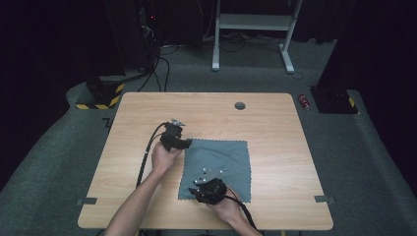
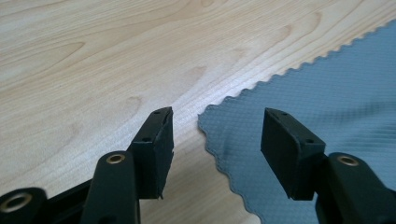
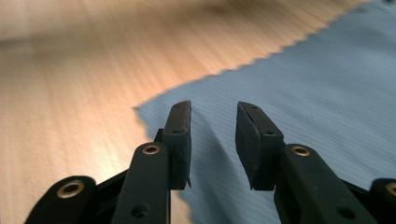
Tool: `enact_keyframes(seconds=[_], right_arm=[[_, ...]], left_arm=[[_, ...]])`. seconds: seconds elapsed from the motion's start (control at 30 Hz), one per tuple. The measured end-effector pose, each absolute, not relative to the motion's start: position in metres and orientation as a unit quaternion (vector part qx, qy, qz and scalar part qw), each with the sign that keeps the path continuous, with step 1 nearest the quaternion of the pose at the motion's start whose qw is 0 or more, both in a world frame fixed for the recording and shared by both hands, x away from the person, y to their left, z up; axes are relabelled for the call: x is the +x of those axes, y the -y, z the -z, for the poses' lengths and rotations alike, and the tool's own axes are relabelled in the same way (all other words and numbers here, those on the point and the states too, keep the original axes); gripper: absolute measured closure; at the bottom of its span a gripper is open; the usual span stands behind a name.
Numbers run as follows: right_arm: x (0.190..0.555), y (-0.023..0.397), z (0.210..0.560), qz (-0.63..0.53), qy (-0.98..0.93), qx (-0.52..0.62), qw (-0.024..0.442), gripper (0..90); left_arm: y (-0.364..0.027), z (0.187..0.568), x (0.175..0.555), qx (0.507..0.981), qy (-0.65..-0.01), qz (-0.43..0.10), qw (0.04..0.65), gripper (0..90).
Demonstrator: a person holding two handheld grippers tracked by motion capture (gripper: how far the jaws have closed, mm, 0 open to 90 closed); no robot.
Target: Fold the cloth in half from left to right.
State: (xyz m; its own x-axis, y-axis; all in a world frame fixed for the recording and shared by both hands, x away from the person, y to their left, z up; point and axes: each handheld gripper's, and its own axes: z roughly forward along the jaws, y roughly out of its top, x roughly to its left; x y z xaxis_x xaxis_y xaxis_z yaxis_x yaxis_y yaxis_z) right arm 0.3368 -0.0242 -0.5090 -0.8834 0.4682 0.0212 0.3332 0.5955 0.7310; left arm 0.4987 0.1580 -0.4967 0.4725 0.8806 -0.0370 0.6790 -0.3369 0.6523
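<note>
A grey-blue cloth (image 1: 221, 160) with zigzag edges lies flat on the wooden table (image 1: 275, 128), toward its near middle. My left gripper (image 1: 189, 143) is at the cloth's far left corner. In the left gripper view the left gripper (image 2: 217, 135) is open, and its pads straddle that corner of the cloth (image 2: 327, 84) just above the table (image 2: 93, 70). My right gripper (image 1: 197, 191) is low over the cloth's near left corner. In the right gripper view, which is blurred, the right gripper (image 3: 213, 140) has its pads apart over the cloth (image 3: 317, 84), just inside the corner, with nothing pinched.
A round cable hole (image 1: 240, 105) sits near the table's far edge. Tape strips (image 1: 86, 201) mark the near corners. On the floor beyond are a white stand (image 1: 253, 22), a red can (image 1: 304, 102) and a yellow-black striped base (image 1: 101, 96).
</note>
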Motion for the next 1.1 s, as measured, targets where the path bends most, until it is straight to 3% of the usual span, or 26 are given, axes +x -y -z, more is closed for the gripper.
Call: enact_keyframes(seconds=[0.4, 0.6, 0.83, 1.0, 1.1], right_arm=[[0.319, -0.012, 0.516, -0.382, -0.903, 0.182, 0.075, 66.3], [0.315, -0.018, 0.518, -0.361, -0.912, 0.17, 0.098, 73.7], [0.314, -0.018, 0.518, -0.353, -0.914, 0.163, 0.115, 87.2], [0.313, -0.019, 0.517, -0.352, -0.914, 0.166, 0.111, 88.8], [0.313, -0.018, 0.517, -0.354, -0.914, 0.165, 0.111, 89.0]], left_arm=[[-0.157, 0.509, 0.504, 0.8, -0.495, -0.174, 0.291, 51.0], [-0.157, 0.509, 0.504, 0.805, -0.486, -0.172, 0.295, 56.2], [-0.155, 0.509, 0.504, 0.811, -0.473, -0.166, 0.301, 73.5], [-0.156, 0.51, 0.505, 0.809, -0.474, -0.153, 0.313, 88.7], [-0.157, 0.509, 0.506, 0.812, -0.471, -0.151, 0.311, 89.9]])
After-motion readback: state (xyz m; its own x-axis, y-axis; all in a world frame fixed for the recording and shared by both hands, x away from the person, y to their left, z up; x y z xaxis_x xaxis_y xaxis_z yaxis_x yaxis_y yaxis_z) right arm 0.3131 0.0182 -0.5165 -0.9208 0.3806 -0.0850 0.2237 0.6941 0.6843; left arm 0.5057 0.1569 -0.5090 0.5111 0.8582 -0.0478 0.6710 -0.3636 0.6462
